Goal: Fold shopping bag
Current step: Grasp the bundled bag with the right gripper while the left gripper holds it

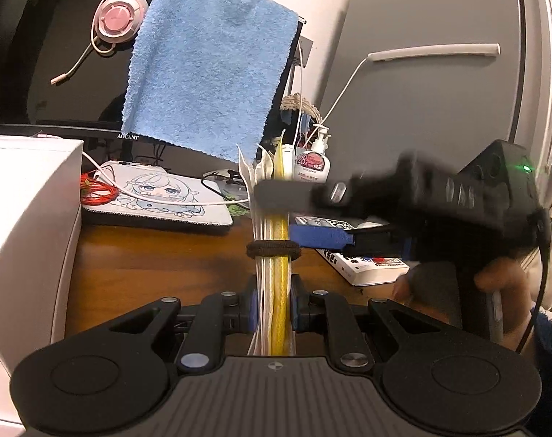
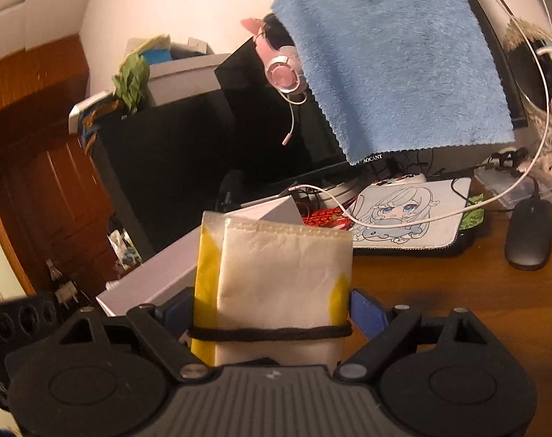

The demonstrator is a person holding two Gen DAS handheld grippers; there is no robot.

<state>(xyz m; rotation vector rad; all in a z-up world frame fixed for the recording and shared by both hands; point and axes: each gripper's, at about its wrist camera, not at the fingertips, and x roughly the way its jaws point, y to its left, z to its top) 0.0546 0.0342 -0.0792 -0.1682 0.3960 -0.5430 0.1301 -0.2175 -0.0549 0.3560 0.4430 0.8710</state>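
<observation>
— Left gripper [image 1: 274, 307]: what's it doing?

— Clamped on the folded shopping bag [image 1: 272, 255], its blue pads pressing the white and yellow layers from both sides. The bundle stands edge-on between them, held above the wooden surface [image 1: 159, 266].

— Is the bag bound with anything?

— A black hair tie [image 1: 273, 249] wraps around it just above the left gripper's fingers.

— And the right gripper [image 1: 294, 218]?

— Its jaws stand wide apart. In the left wrist view it comes in from the right, blurred, one dark finger crossing in front of the bag's upper part and one blue-padded finger [image 1: 319, 237] at the level of the tie. From its own camera the bag's broad face fills the gap between the fingers; whether the pads touch its edges I cannot tell.

— Who holds it?

— A hand [image 1: 494, 291] in a dark fuzzy sleeve grips its handle.

— Anything behind?

— A blue towel [image 1: 210, 65] draped over a monitor, pink headphones [image 1: 119, 14] beside it, and a mouse pad [image 1: 163, 196] with a cartoon figure.
</observation>
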